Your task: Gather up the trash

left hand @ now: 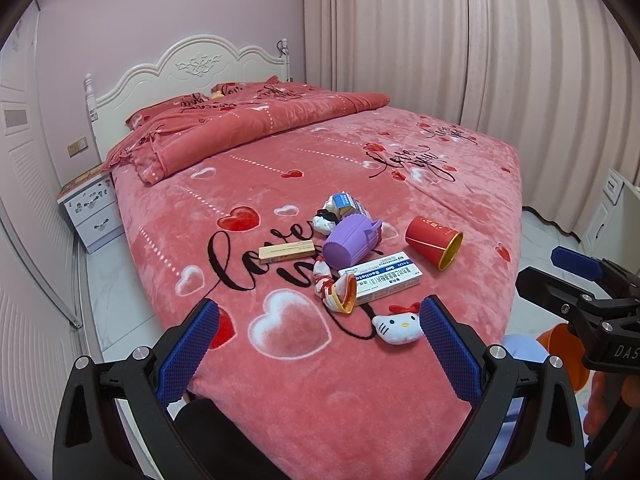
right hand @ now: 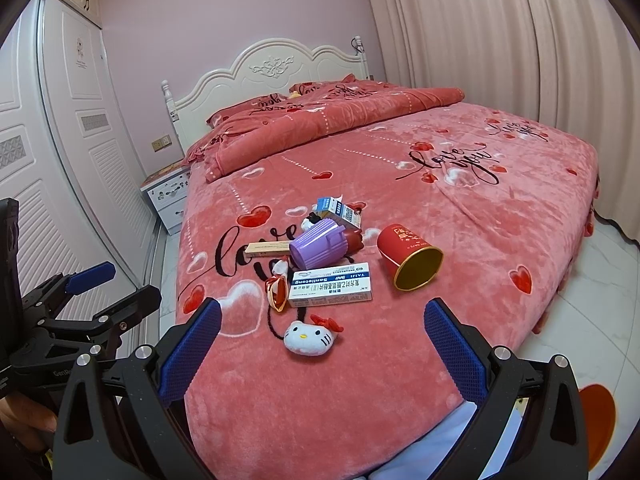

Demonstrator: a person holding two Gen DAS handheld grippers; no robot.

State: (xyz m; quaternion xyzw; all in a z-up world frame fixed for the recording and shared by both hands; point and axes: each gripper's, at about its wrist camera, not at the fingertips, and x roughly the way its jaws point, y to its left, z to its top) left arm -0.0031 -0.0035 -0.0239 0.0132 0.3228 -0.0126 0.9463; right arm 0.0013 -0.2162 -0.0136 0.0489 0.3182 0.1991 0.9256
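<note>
Bed covered with a pink plush blanket printed with hearts and black script, white carved headboard at the far end, a folded blanket of the same print lying before it. Landmark: purple ribbed plastic miniature bin, tipped on its side near the middle of the bed. Touching its near side: white flat cardboard medicine box with blue and red print. Left of the bin: slim tan cardboard box, lying flat. Behind the bin: small white-and-blue carton, with a crumpled white-and-black wrapper beside it. Right of the bin, apart from it: red cylindrical paper cup with gold interior, on its side, mouth facing the near edge. Near-left of the bin, against the medicine box: crumpled red-white-orange wrapper. Nearest the foot, beyond the medicine box: white plush cat-face toy with red bow. Left hand-held gripper, blue-padded fingers spread wide, holding nothing, above the bed's foot. Right hand-held gripper, likewise wide and holding nothing. All trash items lie on the bed, none grasped.
</note>
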